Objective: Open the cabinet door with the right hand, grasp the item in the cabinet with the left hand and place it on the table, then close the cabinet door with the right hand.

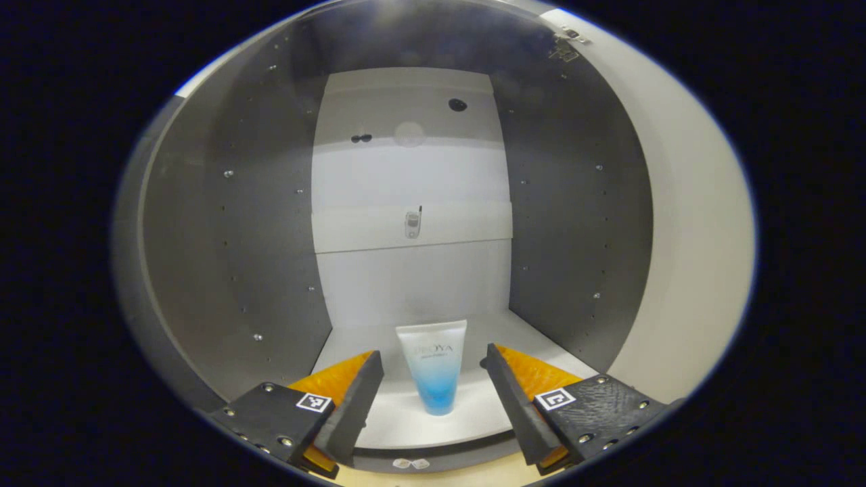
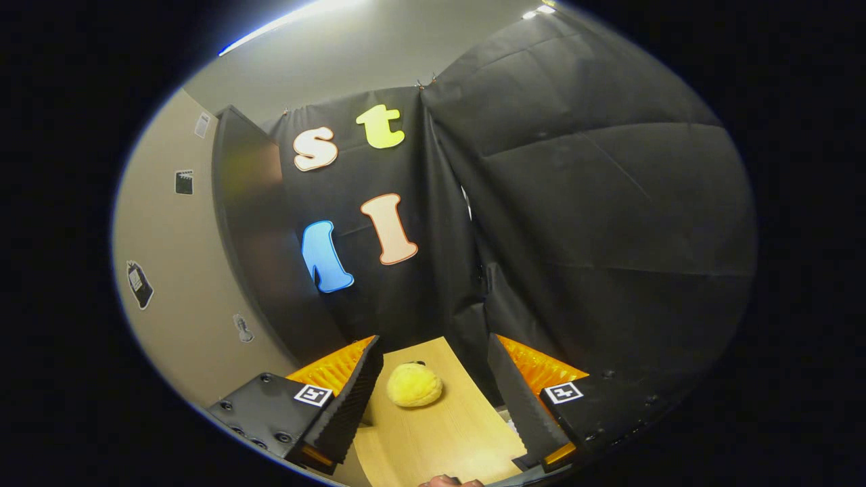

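In the left gripper view the cabinet stands open, and a white tube fading to blue (image 1: pixel 433 365) rests cap down on the cabinet's white floor (image 1: pixel 473 412). My left gripper (image 1: pixel 431 385) is open, its fingers on either side of the tube with a gap on both sides. In the right gripper view my right gripper (image 2: pixel 433 389) is open over the wooden table (image 2: pixel 440 439), holding nothing. The cabinet door (image 2: pixel 176 270) stands swung open at the left of that view.
Dark side walls (image 1: pixel 264 237) with shelf-pin holes flank the cabinet's pale back panel (image 1: pixel 413 176). A yellow fuzzy object (image 2: pixel 414 385) lies on the table between the right gripper's fingers, farther off. Black cloth (image 2: pixel 595 223) closes the booth behind the table.
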Available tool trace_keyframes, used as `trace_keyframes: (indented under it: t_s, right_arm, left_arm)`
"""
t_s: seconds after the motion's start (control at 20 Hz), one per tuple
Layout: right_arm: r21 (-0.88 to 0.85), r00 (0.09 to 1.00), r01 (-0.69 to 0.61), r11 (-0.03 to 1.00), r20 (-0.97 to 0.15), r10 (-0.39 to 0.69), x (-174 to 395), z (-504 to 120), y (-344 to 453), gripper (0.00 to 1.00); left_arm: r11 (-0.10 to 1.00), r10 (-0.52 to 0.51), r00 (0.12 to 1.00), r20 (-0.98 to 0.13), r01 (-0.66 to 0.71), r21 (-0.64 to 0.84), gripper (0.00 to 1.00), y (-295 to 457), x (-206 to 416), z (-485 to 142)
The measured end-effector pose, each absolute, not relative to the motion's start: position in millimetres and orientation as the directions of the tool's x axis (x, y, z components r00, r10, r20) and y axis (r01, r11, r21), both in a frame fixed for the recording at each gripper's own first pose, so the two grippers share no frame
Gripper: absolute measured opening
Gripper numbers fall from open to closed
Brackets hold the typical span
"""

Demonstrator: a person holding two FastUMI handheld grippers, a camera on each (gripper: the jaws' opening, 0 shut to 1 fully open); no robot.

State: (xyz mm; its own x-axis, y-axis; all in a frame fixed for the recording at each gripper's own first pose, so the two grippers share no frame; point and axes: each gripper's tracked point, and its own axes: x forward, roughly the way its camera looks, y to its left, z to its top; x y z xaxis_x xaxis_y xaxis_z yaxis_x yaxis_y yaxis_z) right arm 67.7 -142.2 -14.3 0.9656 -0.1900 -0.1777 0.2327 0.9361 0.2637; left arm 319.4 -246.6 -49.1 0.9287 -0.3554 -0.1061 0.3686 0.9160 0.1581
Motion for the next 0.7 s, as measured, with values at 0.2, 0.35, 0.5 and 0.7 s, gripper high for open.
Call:
trace_keyframes:
  t_s: [0.2, 0.35, 0.5, 0.7]
  right_arm:
    - [0.252, 0.964, 0.227, 0.941, -0.198, -0.18, 72.9, -15.6, -141.6, 0.98]
    - [0.254, 0.962, 0.227, 0.94, -0.205, -0.177, 77.4, -18.9, -144.2, 0.98]
    - [0.261, 0.958, 0.242, 0.934, -0.216, -0.188, 76.1, -22.1, -149.7, 0.98]
    - [0.26, 0.954, 0.26, 0.93, -0.215, -0.207, 75.8, -22.0, -156.2, 0.98]
  left_arm:
    - [0.93, -0.317, 0.941, -0.115, 0.332, 0.16, 0.93, -248.3, 335.7, -56.9]
    - [0.937, -0.319, 0.94, -0.12, 0.332, 0.106, 0.94, -250.5, 343.4, -60.1]
    - [0.942, -0.308, 0.945, -0.11, 0.319, 0.104, 0.89, -246.6, 348.7, -57.8]
    - [0.943, -0.314, 0.944, -0.105, 0.323, 0.085, 0.72, -248.2, 349.9, -56.0]
